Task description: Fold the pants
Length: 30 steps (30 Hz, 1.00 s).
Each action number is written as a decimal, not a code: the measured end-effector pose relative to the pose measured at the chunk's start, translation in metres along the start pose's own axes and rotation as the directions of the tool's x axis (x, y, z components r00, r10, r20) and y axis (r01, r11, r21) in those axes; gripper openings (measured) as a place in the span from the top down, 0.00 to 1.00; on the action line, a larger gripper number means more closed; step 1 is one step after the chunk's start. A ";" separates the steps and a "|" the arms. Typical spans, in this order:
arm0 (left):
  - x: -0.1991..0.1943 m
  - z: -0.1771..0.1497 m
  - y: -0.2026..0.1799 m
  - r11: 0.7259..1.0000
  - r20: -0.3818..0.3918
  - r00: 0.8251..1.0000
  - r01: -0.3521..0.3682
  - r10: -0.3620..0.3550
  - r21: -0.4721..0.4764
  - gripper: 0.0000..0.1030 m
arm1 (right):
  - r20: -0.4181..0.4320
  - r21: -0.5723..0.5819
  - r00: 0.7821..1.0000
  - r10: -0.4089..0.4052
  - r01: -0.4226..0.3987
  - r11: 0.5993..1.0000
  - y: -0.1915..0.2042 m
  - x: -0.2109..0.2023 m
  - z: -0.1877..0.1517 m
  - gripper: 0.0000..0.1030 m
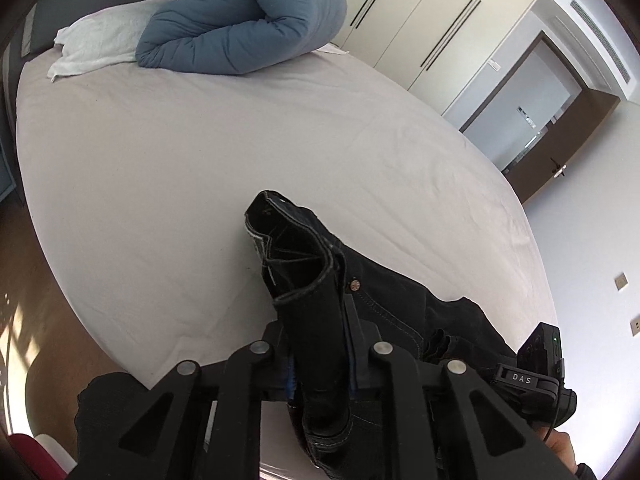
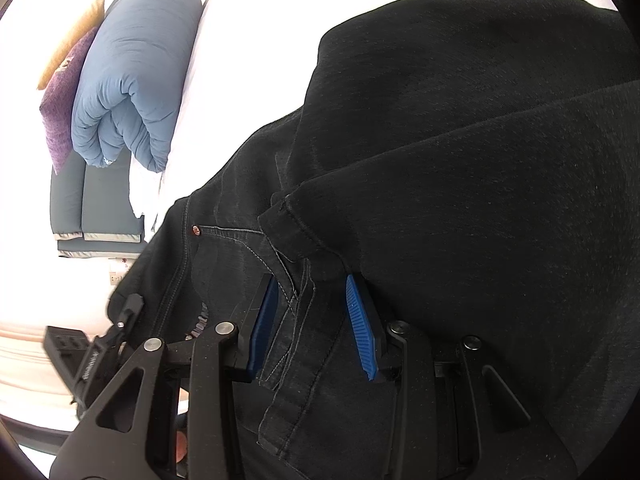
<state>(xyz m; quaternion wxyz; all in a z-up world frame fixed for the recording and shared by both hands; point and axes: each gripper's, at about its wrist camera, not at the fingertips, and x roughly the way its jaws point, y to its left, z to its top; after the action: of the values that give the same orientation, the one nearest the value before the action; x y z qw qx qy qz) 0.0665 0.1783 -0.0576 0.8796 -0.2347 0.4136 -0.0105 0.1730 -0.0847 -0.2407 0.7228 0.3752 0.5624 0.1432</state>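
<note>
- Left wrist view: my left gripper (image 1: 320, 344) is clamped narrow on a bunched waistband fold of the black jeans (image 1: 384, 304), lifting it above the bed sheet (image 1: 200, 160). The rest of the jeans trail to the right along the near edge of the bed. A rolled blue duvet (image 1: 240, 20) and a white towel (image 1: 100, 40) sit well apart at the far end.
- Risk here, as I judge it: the pinch takes several layers, so one could slip out and skew the fold.
- Right wrist view: my right gripper (image 2: 316, 320) straddles a seamed stretch of waistband; the blue pads (image 2: 362, 328) stand partly apart, and I cannot tell whether they press the denim. A loose hold would let that corner sag.
- Only this view shows the jeans' bulk doubled over; only the left shows free bed space.
</note>
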 end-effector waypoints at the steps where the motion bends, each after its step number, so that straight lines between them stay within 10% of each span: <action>1: -0.001 0.000 -0.007 1.000 0.001 1.000 0.003 -0.003 0.017 0.83 | 0.000 0.001 1.000 0.002 -0.002 1.000 0.000 0.000 0.000 0.68; 10: -0.009 -0.011 -0.084 0.976 0.019 1.000 0.020 -0.025 0.219 0.84 | 0.005 0.002 1.000 0.017 -0.017 1.000 -0.002 0.001 -0.001 0.68; 24: 0.000 -0.091 -0.171 0.863 -0.064 0.996 0.090 -0.067 0.497 0.84 | 0.016 0.054 0.978 0.209 -0.210 0.976 -0.024 -0.006 0.002 0.65; 30: -0.002 -0.086 -0.174 0.856 -0.048 0.997 0.073 -0.057 0.512 0.84 | 0.168 0.067 0.933 0.318 -0.332 0.941 -0.025 -0.048 0.004 0.10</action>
<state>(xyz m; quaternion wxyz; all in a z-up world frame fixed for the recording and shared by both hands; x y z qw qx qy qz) 0.0327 -0.0104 -0.0296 0.9029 -0.0056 0.4013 -0.1537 0.1553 -0.1330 -0.2238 0.7121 0.5065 0.4410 0.2047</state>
